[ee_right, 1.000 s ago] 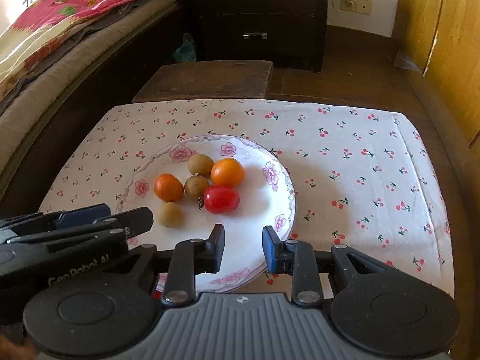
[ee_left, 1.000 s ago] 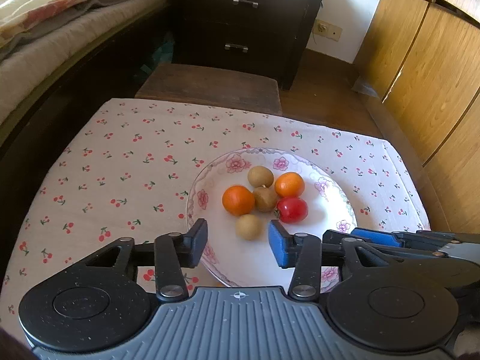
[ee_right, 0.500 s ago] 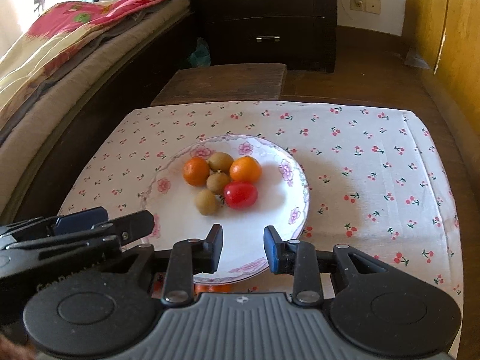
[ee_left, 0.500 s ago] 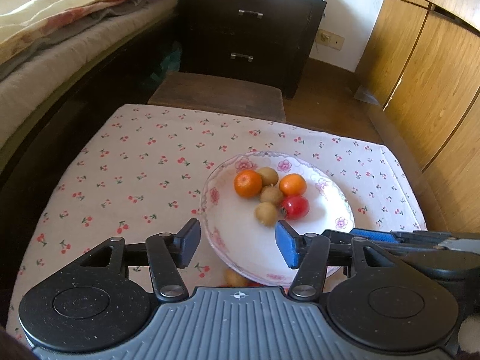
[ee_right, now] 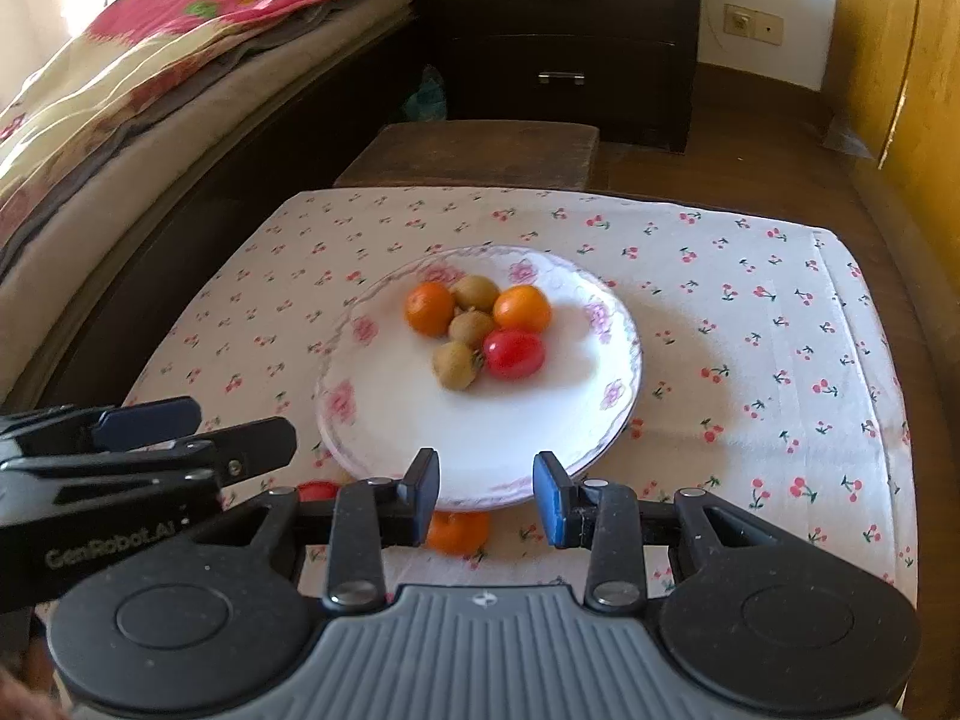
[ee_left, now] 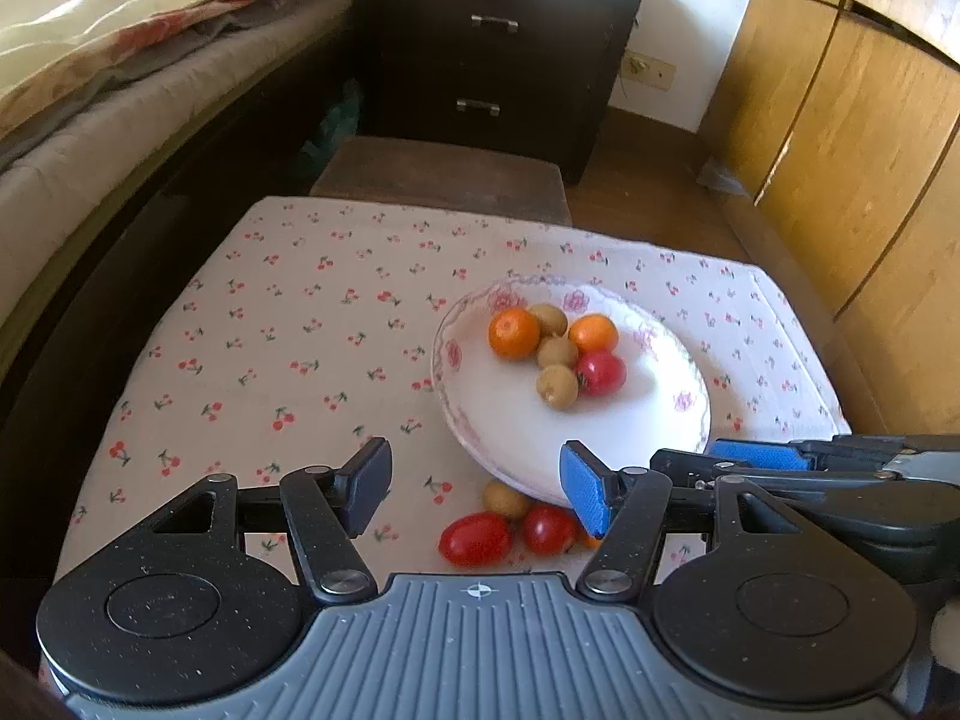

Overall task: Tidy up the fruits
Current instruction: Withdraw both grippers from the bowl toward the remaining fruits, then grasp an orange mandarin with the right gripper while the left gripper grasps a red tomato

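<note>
Six fruits lie on the plate [ee_right: 612,360] mid-tabletop; several remain loose [ee_left: 474,539] at its near edge. Left tool [ee_left: 474,489] has been widening, right tool [ee_right: 486,489] opening narrowly; both empty.

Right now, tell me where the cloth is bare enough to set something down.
Two bare stretches of cloth: right of the plate to the cloth's edge, and left of the plate toward the bed. Crowded at the plate's near rim: loose tomatoes and both tongs, left and right.
</note>
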